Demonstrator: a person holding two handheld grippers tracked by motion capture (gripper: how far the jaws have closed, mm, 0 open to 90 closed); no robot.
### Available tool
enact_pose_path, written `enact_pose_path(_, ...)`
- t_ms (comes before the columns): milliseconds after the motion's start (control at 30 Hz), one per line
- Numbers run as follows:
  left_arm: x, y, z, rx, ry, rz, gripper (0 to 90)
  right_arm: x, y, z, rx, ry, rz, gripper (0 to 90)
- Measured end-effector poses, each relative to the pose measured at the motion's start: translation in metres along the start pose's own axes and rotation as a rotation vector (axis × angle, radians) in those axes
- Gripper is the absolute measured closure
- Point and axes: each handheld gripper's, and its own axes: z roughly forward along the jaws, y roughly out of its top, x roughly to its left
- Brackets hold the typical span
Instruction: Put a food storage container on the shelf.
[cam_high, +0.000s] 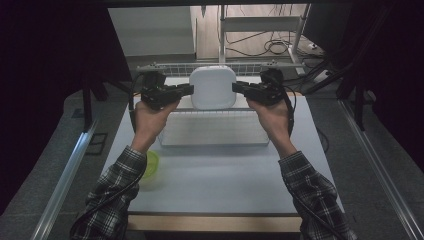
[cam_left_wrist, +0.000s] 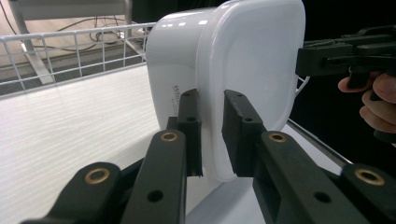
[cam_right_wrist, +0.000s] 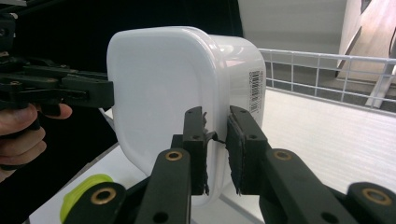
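Left gripper: clamped on rim of white rounded-square plastic container.
Right gripper: clamped on opposite rim (container raised above white wire tray).

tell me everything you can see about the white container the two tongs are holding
The white container is a rounded-square tub of glossy plastic with a flanged rim and a barcode sticker on one side wall. It is held in the air, tipped on edge, over the wire tray. The left tongs clamp its rim on one side and the right tongs clamp the opposite rim. Nothing else touches it.
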Motion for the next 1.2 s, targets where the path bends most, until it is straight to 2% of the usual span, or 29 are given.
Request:
enact_pose_path(233, 0.009, 0.002, 0.007, -0.009, -0.018, -0.020, 75.7, -0.006, 0.003, 0.011, 0.015, -0.017, 0.001, 74.7)
enact_pose_path(400, 0.013, 0.005, 0.010, -0.011, -0.024, -0.026, 69.1, -0.004, 0.006, 0.015, 0.014, -0.019, -0.015, 69.1)
enact_pose_path(600, 0.016, 0.007, 0.016, -0.013, -0.014, -0.031, 60.6, -0.004, 0.008, 0.021, 0.021, -0.032, -0.027, 65.8)
enact_pose_path(800, 0.020, 0.005, 0.026, 0.012, 0.008, -0.023, 59.4, -0.009, 0.007, 0.028, 0.026, -0.046, -0.013, 60.7)
enact_pose_path(833, 0.020, 0.004, 0.027, 0.004, 0.003, -0.040, 58.7, -0.011, 0.007, 0.029, 0.025, -0.044, -0.009, 60.4)
enact_pose_path(900, 0.022, 0.004, 0.029, -0.001, -0.003, -0.046, 58.3, -0.012, 0.007, 0.030, 0.024, -0.042, 0.002, 58.9)
enact_pose_path(1033, 0.025, 0.004, 0.031, 0.009, 0.001, -0.065, 51.5, -0.013, 0.008, 0.036, 0.040, -0.085, -0.006, 57.1)
enact_pose_path(1200, 0.028, 0.005, 0.033, 0.002, 0.006, -0.080, 46.9, -0.014, 0.006, 0.039, 0.028, -0.085, 0.005, 56.8)
